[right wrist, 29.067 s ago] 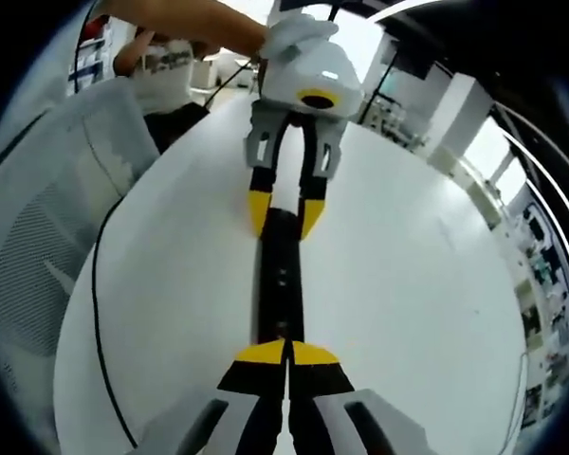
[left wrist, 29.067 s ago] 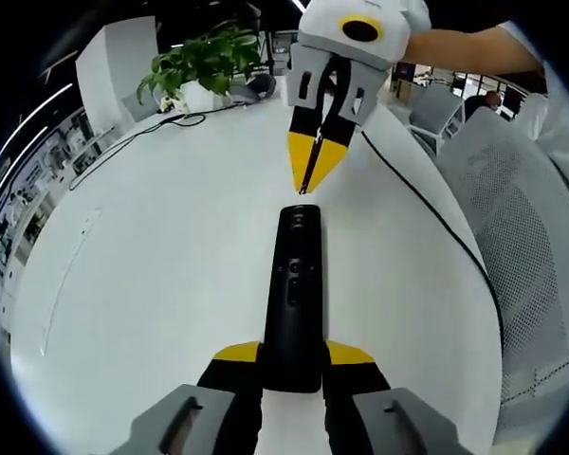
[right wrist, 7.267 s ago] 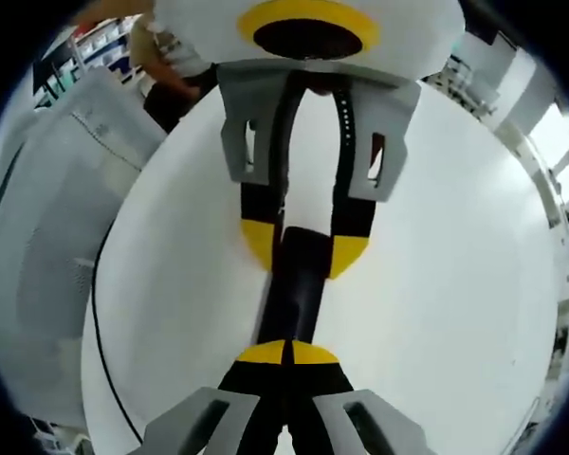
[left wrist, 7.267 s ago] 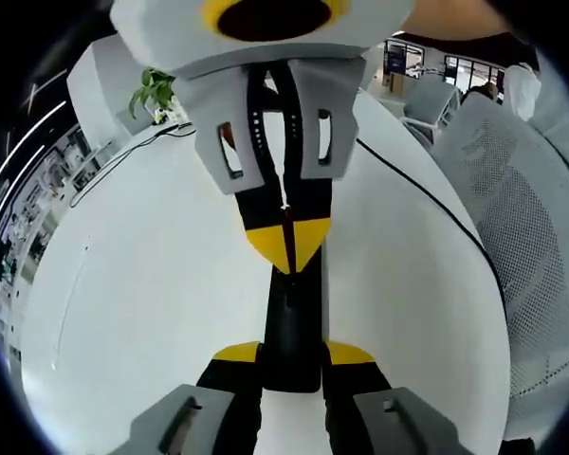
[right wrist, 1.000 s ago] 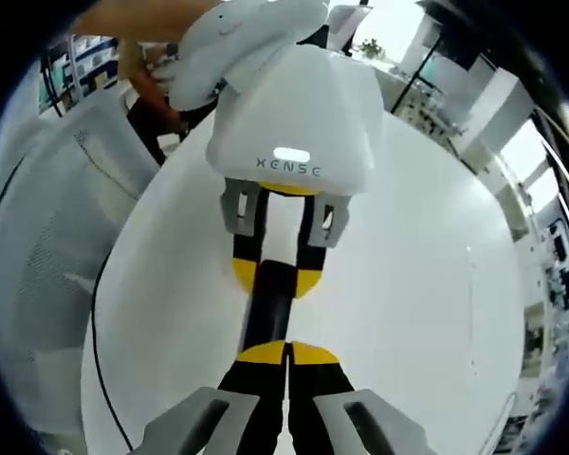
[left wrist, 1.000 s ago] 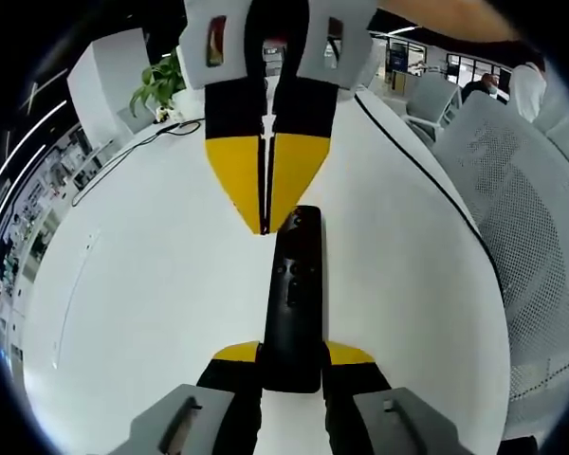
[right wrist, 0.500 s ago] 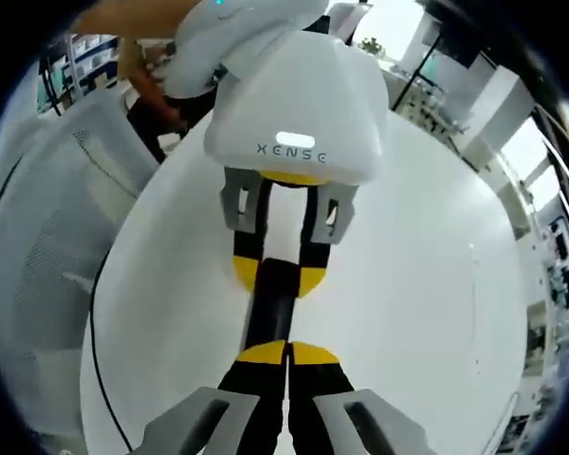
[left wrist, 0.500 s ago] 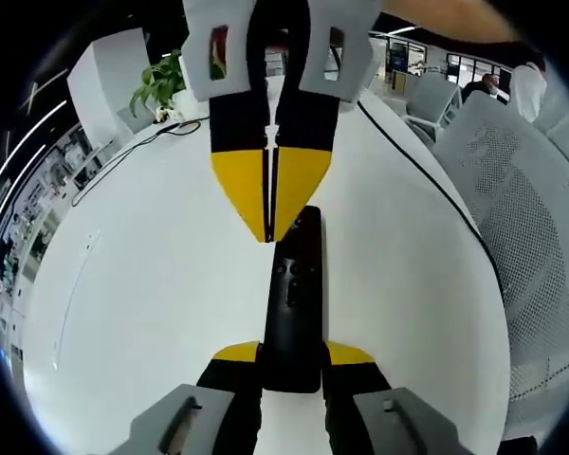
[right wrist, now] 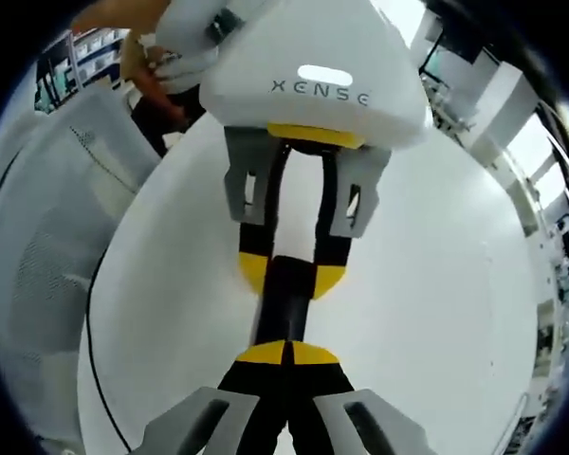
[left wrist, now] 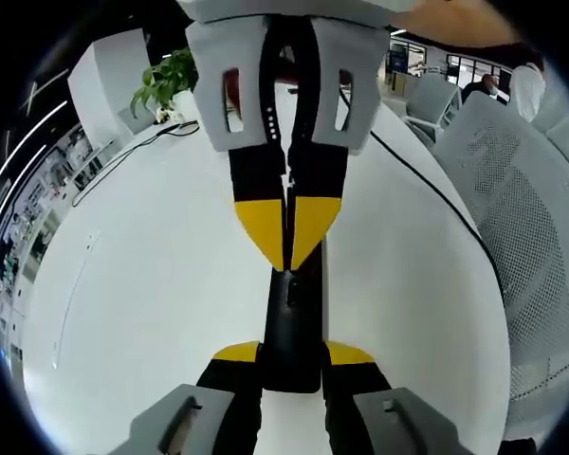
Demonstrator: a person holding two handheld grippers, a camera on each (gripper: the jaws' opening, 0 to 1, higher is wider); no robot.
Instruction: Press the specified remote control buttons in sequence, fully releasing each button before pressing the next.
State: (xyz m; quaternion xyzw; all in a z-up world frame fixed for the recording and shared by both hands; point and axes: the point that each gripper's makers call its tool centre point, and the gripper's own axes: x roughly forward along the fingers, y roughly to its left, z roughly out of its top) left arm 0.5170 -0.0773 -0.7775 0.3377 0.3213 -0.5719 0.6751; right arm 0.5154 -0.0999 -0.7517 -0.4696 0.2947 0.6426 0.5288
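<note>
Lowered, the closed right hand-held gripper (left wrist: 286, 268) meets the remote (left wrist: 292, 341) clamped by the left hand-held gripper (left wrist: 292, 354).

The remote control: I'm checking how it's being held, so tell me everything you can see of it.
The remote control is a slim, black, matte bar lying flat on the white table. The left gripper clamps its near end between yellow-tipped jaws. The right gripper, jaws shut, points down onto its upper face around the buttons, hiding the far half. One small button shows just below those tips.

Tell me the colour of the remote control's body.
Black; the remote control shows best in the left gripper view, held by the left gripper.
</note>
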